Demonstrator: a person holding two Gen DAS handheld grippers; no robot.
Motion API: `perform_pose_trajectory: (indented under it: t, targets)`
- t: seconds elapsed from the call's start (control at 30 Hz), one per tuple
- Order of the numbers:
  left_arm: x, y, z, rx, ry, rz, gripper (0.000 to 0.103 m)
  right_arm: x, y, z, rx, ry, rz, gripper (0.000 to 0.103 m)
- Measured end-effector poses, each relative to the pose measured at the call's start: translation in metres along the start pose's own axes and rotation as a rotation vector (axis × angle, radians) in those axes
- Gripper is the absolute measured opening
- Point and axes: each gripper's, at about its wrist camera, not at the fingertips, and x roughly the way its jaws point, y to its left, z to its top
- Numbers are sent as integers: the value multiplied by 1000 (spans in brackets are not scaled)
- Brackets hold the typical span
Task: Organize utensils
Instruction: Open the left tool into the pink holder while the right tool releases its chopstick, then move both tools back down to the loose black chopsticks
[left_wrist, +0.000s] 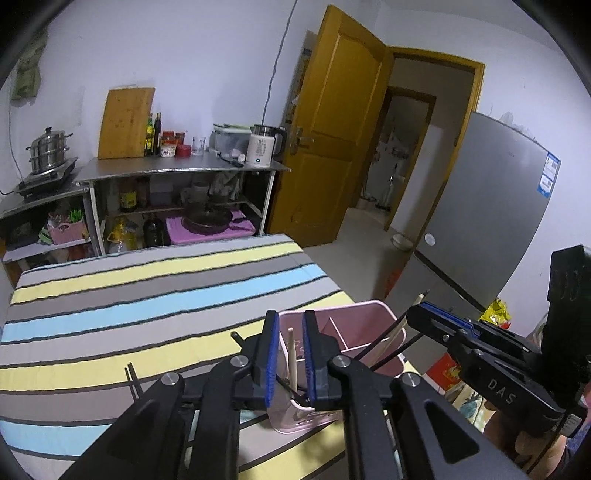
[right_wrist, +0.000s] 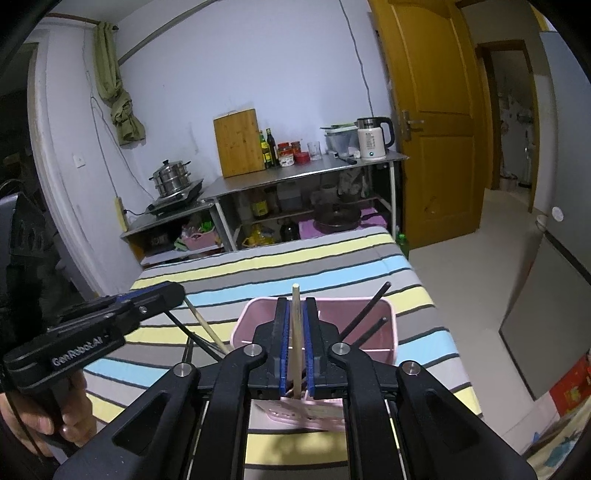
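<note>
Both grippers over the pink holder (left_wrist: 369, 308), a chopstick loose in each

Left gripper (left_wrist: 290, 317) open a crack, pads either side of a wooden chopstick (left_wrist: 292, 354) without pressing on it. That chopstick stands nearly upright with its lower end down in the holder. Same deal on the right gripper (right_wrist: 296, 302): jaws slightly apart around a second wooden chopstick (right_wrist: 296, 332), thin gaps on both sides, so not gripped, foot in the holder too. Two black chopsticks (right_wrist: 365, 314) lean out of the holder toward its right end. Holder sits at the near right corner of the striped cloth (left_wrist: 147, 302). A couple more black sticks (left_wrist: 132, 380) lie flat on the cloth, well left of the holder.
</note>
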Motion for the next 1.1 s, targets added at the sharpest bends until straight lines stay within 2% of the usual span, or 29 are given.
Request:
perform_pose_trajectory:
  t: [0.1, 0.23, 0.47, 0.67, 1.1]
  targets:
    - [-16, -1, 4, 7, -33, -1, 12, -9, 2, 4, -6, -19, 2, 17]
    - [-40, -1, 7, 13, -77, -1, 12, -24, 4, 8, -12, -50, 5, 18]
    - [-75, 5, -10, 6, -114, 20, 12, -44, 14, 0, -18, -71, 40, 18]
    - [-91, 22, -42, -21, -90, 54, 12, -50, 21, -19, -9, -48, 76, 18]
    - [-98, 63, -109, -113, -5, 103, 12, -46, 40, -59, -30, 26, 147, 18]
